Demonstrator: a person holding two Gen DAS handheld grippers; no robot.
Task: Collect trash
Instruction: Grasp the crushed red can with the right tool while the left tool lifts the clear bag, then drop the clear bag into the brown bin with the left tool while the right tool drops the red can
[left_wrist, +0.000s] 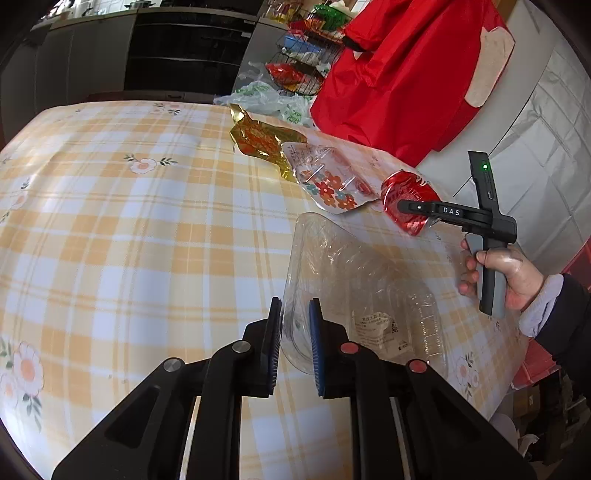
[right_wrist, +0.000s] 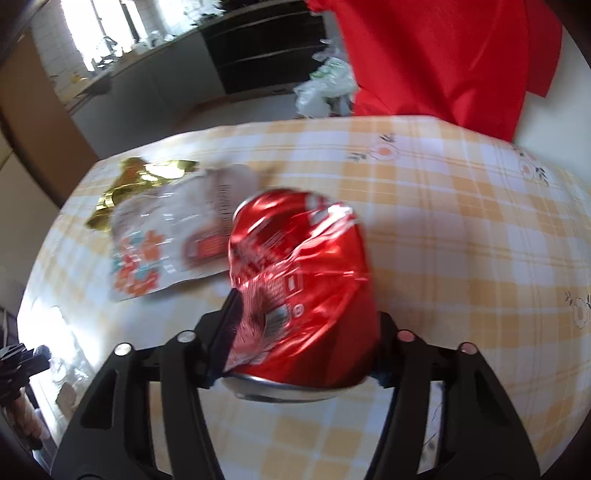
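My left gripper (left_wrist: 294, 325) is shut on the rim of a clear plastic bag (left_wrist: 332, 266) that holds a clear plastic bottle (left_wrist: 413, 328), on the checked tablecloth. My right gripper (right_wrist: 306, 325) is shut on a crushed red soda can (right_wrist: 299, 280) and holds it just above the table; it also shows in the left wrist view (left_wrist: 406, 201), just beyond the bag's opening. A flowered clear wrapper (left_wrist: 325, 181) and a gold foil wrapper (left_wrist: 258, 136) lie on the table further back; both show in the right wrist view, the flowered wrapper (right_wrist: 162, 243) and the gold one (right_wrist: 125, 184).
A red cloth (left_wrist: 406, 74) hangs at the table's far right edge. A white plastic bag (left_wrist: 266, 98) and a wire rack (left_wrist: 303, 55) with items stand behind the table. Dark kitchen cabinets (left_wrist: 177, 48) line the back wall.
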